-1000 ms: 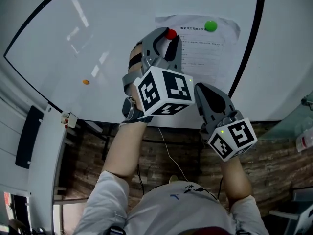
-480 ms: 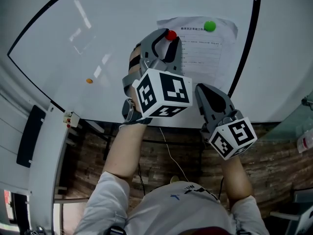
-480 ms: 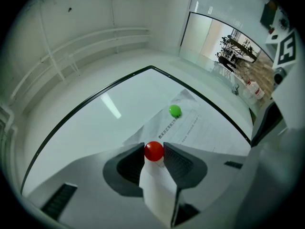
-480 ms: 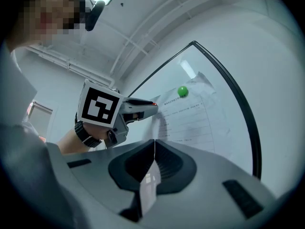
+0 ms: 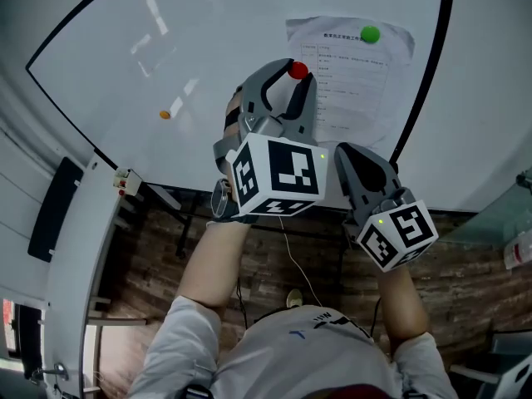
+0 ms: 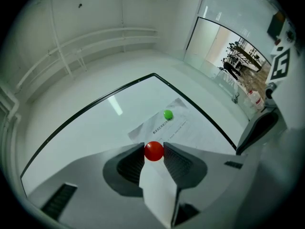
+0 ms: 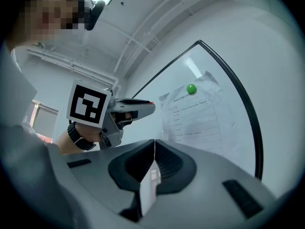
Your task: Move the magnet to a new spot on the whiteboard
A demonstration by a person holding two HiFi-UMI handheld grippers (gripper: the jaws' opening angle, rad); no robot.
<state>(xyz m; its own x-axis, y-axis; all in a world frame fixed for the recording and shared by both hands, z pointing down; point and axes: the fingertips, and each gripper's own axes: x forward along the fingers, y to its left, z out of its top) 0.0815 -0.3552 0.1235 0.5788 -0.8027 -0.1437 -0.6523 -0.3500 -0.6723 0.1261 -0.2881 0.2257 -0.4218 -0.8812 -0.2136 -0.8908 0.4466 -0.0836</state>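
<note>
A red round magnet (image 5: 298, 70) (image 6: 154, 151) sits pinched between the jaws of my left gripper (image 5: 298, 73) (image 6: 154, 152), which is shut on it. It is held at the left edge of the printed paper sheet (image 5: 359, 77) (image 6: 164, 128) on the whiteboard (image 5: 208, 48). Whether the magnet touches the board cannot be told. A green magnet (image 5: 370, 34) (image 6: 167, 114) (image 7: 191, 88) pins the top of the sheet. My right gripper (image 5: 346, 153) (image 7: 154, 143) is shut and empty, lower right of the left gripper (image 7: 150, 104), off the board.
A small orange magnet (image 5: 165, 115) sticks to the whiteboard at the left. The board's black frame (image 5: 424, 81) runs just right of the paper. A small white box (image 5: 125, 181) hangs by the lower left frame. Glass partitions and a brick-pattern floor lie beyond.
The left gripper, still shut on the red magnet, has drawn down and away from the green magnet. The head view has shifted slightly. The right gripper has stayed put.
</note>
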